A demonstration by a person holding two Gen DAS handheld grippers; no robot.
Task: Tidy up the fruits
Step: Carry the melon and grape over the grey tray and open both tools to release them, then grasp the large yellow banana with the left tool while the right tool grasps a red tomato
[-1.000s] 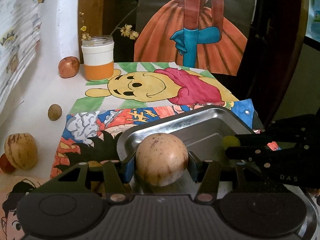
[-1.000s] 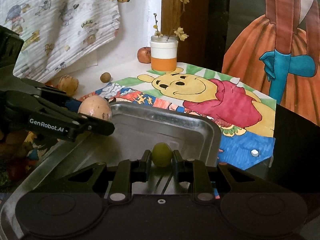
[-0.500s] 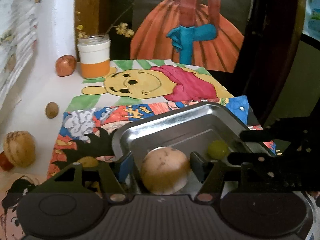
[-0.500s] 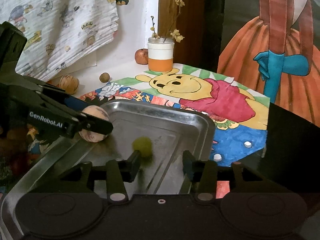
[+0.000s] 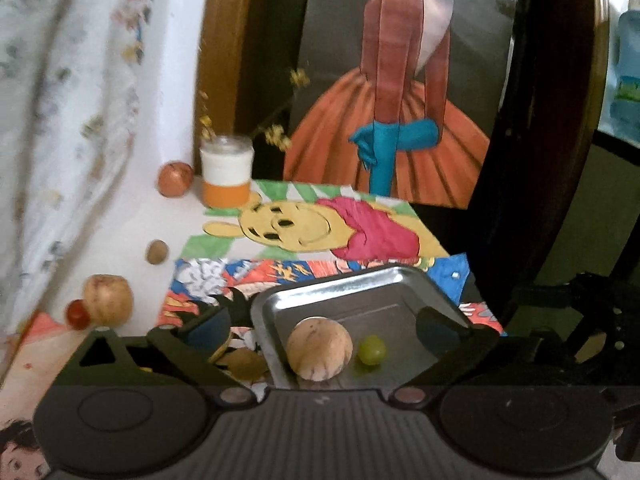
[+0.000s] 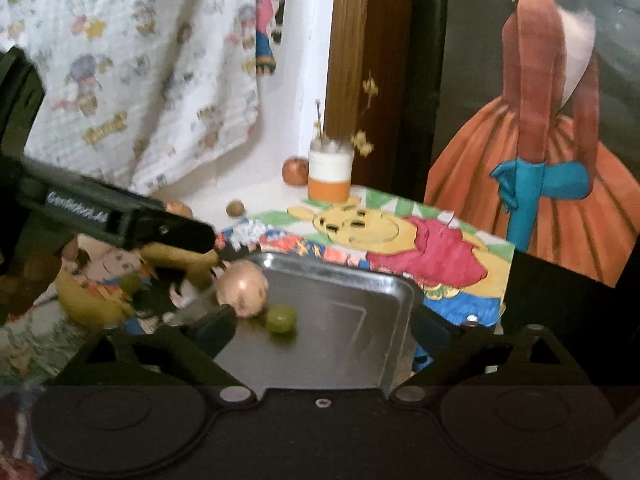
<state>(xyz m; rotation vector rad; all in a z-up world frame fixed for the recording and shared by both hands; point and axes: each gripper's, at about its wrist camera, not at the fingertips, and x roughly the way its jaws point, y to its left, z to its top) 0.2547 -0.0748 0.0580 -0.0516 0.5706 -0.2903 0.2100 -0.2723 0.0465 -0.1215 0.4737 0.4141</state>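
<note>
Sitting side by side in the metal tray — tan round fruit, green grape — left gripper and right gripper both released.

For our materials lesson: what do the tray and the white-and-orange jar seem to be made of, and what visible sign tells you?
Tray: probably bare metal such as steel, polished; grey, with bright glints along its rolled rim.
Jar: unclear, perhaps glass or plastic; matte white and orange bands, paler translucent-looking top, blurred.
</note>
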